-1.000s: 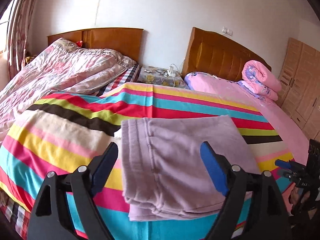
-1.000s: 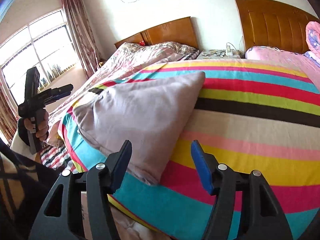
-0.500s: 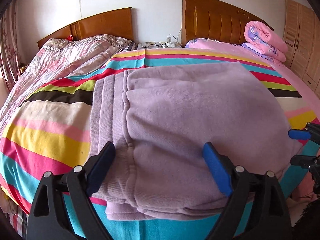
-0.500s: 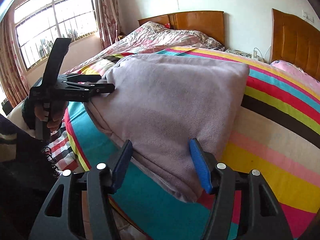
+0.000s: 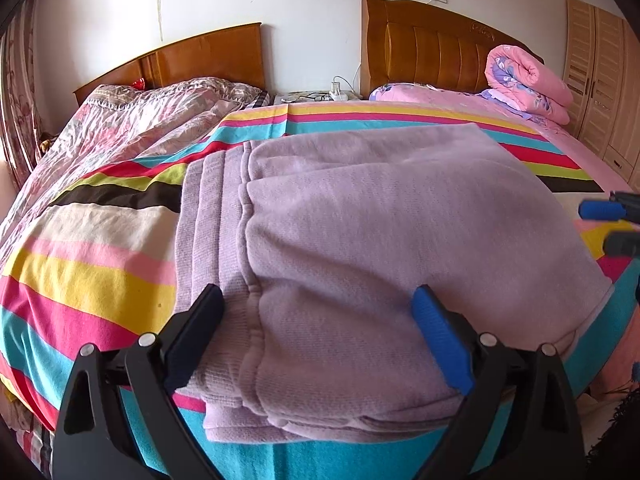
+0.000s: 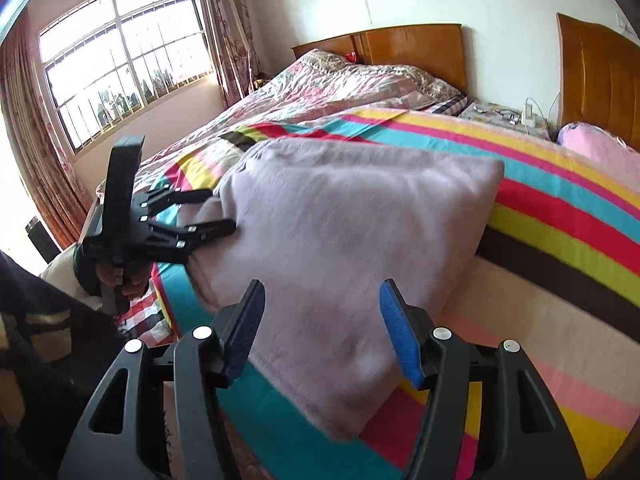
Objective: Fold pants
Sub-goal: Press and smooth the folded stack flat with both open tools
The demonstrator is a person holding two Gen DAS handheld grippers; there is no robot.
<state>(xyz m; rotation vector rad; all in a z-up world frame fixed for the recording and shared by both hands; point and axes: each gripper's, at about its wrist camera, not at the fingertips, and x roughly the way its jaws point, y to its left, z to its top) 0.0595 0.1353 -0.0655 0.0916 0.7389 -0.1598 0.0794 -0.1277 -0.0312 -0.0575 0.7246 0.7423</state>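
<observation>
Lilac pants (image 5: 360, 240), already folded into a thick stacked rectangle, lying on the striped bedspread (image 5: 92, 272) at the near edge of the bed, nearest layers overhanging that edge slightly. Waistband ribbing at the left end in the left wrist view, smooth folded end toward the right; long axis running along the bed's near edge, from one gripper to the other.

Left gripper (image 5: 320, 340) directly at the near edge, over the waistband end, jaws opening wide with the top of the stack between them but no visible pinch; pads resting against or just above the cloth, hard to say which. In the right wrist view the same left gripper (image 6: 216, 212) seen from the side, fingers spread, tips at the far-left corner of the stack.

Right gripper (image 6: 320, 324) near the opposite, smooth end, jaws held partly apart, cloth showing between the pads but not clamped. Only its blue tips (image 5: 604, 210) showing at the right border of the left wrist view, just off the pants.

Likely next: each gripper taking its own end, left nearer the waistband, right nearer the fold, either for one more fold along the short axis or for letting go.

Hidden or unclear: underside layers and leg cuffs buried in the stack; right wrist view slightly blurred; front side of the bed cut off below the grippers; a hand (image 6: 116, 276) only partly visible behind the left handle.
</observation>
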